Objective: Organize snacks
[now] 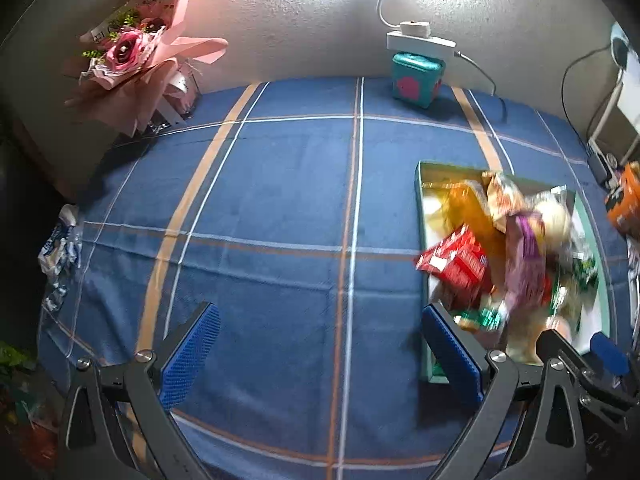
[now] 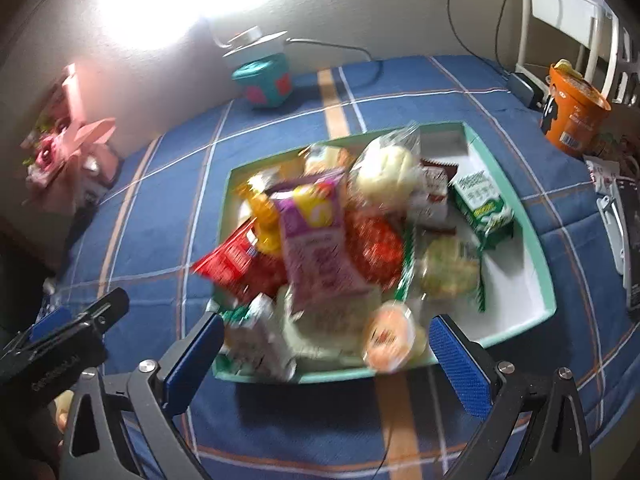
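Observation:
A mint-green box [image 2: 516,216] on the blue checked cloth holds a heap of snacks: a purple packet [image 2: 316,240], a red packet [image 2: 232,260], a green milk carton [image 2: 484,200], a wrapped white bun [image 2: 386,172] and an orange jelly cup [image 2: 390,340]. My right gripper [image 2: 326,350] is open and empty, just above the box's near edge. My left gripper [image 1: 320,350] is open and empty over bare cloth, left of the box [image 1: 420,216]. The red packet [image 1: 456,264] hangs over the box's left wall.
A teal tin [image 1: 416,78] under a white lamp base stands at the back wall. A pink bouquet [image 1: 136,52] lies at the back left. An orange noodle cup [image 2: 572,112] stands at the right. Cables run along the back.

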Demonstrator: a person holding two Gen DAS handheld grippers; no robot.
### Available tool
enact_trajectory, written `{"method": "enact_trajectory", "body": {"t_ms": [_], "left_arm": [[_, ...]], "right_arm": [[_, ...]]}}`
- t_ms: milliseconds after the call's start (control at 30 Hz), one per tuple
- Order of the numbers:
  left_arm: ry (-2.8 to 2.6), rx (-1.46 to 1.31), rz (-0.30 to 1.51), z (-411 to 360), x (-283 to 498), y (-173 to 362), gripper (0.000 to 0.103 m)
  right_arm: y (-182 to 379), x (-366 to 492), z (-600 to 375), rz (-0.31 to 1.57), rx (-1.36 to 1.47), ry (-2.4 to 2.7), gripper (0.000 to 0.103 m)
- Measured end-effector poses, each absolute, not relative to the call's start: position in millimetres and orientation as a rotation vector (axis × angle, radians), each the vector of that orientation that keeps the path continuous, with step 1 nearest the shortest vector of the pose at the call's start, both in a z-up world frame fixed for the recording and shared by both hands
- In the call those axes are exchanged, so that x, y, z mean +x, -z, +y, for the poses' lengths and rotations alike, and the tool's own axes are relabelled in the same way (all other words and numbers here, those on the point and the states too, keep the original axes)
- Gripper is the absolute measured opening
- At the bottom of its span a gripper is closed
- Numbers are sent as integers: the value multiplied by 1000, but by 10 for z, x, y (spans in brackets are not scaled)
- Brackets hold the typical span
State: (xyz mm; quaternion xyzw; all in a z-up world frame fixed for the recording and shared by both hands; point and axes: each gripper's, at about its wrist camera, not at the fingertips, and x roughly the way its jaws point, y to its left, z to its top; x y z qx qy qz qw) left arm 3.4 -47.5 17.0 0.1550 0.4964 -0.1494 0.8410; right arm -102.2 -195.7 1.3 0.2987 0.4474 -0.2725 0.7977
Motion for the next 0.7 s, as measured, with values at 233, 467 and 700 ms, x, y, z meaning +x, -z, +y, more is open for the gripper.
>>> {"method": "enact_trajectory", "body": {"t_ms": [233, 467, 700], "left_arm": [[347, 340, 1039, -344, -178, -177, 101], [333, 319, 1020, -225, -248, -271, 101], [316, 315, 1028, -161, -240, -277, 101]], "right_arm": [[-155, -1138, -1789, 943, 592, 606, 103], [-277, -1225, -1686, 933, 570, 609, 103], [-308, -1218, -1621, 940, 546, 603, 103]]}}
